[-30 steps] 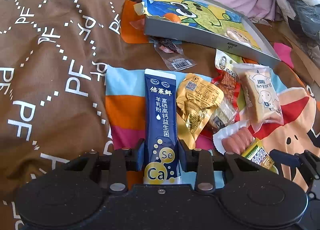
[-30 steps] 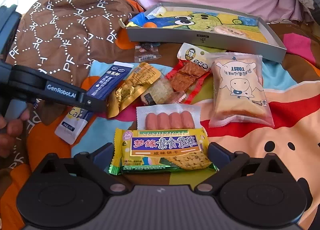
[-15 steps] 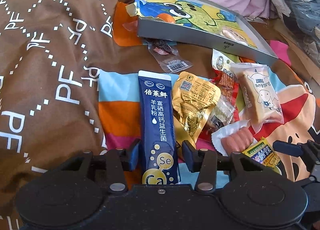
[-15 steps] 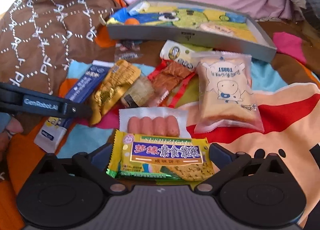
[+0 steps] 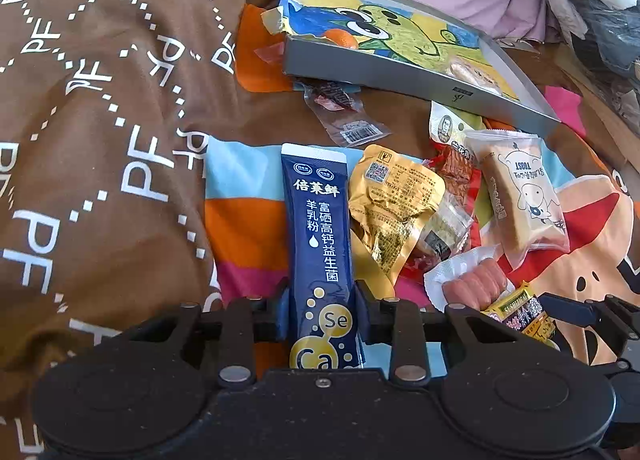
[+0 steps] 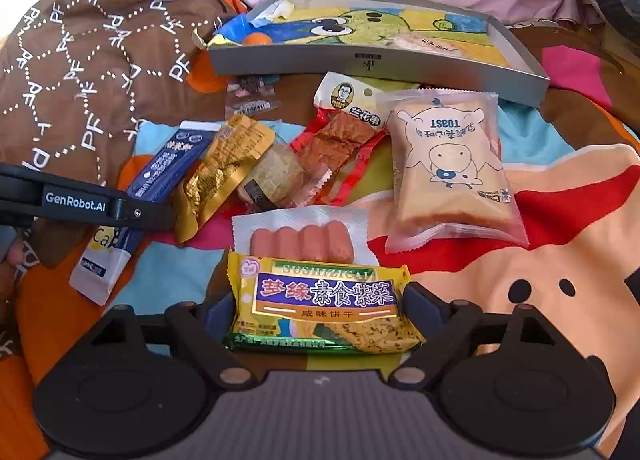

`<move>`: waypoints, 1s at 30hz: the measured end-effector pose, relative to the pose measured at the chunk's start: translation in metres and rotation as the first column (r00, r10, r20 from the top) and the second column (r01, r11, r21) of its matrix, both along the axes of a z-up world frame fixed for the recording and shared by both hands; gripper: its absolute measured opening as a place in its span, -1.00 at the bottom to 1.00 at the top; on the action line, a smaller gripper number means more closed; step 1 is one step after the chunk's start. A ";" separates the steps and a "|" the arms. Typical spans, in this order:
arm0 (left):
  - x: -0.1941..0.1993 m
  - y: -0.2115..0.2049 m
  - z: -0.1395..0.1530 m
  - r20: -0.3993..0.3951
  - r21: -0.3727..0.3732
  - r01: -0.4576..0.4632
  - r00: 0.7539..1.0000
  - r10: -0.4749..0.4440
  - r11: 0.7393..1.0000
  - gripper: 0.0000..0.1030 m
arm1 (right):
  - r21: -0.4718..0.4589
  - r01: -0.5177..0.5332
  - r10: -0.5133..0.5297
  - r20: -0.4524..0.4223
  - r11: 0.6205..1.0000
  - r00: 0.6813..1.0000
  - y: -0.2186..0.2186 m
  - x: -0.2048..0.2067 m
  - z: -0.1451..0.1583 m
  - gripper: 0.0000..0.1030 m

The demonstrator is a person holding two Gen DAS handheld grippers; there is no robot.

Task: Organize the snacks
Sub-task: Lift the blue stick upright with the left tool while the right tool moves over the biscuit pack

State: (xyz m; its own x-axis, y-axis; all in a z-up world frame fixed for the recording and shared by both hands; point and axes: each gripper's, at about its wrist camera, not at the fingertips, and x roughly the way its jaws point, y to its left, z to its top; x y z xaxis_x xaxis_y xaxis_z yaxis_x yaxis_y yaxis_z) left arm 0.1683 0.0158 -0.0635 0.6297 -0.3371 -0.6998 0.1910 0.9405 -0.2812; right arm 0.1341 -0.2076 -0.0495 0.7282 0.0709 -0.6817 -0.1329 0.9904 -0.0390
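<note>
Blue sachet (image 5: 320, 244) lies pinched between left gripper (image 5: 322, 314) jaws.

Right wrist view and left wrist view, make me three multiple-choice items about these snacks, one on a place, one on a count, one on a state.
1. Where does the toast packet lie?
A. inside the grey tray
B. on the bedding in front of the grey tray
C. under the brown cloth

2. How many sausages show in the sausage pack?
A. two
B. four
C. six

3. What do the left tongs have between their fingers?
A. the blue sachet
B. the gold pouch
C. nothing

Answers: 1 B, the packet rests on the bright cover, just short of the tray's front wall. 2 B, four pink links lie side by side. 3 A, both fingers press the sachet's lower end.
</note>
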 end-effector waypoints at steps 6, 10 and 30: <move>-0.011 0.005 0.005 -0.031 -0.040 -0.032 0.999 0.031 0.999 -0.38 | 0.015 -0.032 0.031 0.038 0.999 0.999 0.000 -0.015 0.006 0.71; -0.022 0.006 0.010 -0.030 -0.057 -0.038 0.999 0.037 0.998 -0.38 | -0.025 -0.067 0.068 0.062 0.997 0.996 0.007 -0.023 0.008 0.70; -0.040 -0.003 0.026 0.059 -0.021 -0.011 0.998 0.013 1.000 -0.38 | -0.205 -0.123 0.152 0.130 0.971 0.980 0.025 -0.037 0.009 0.45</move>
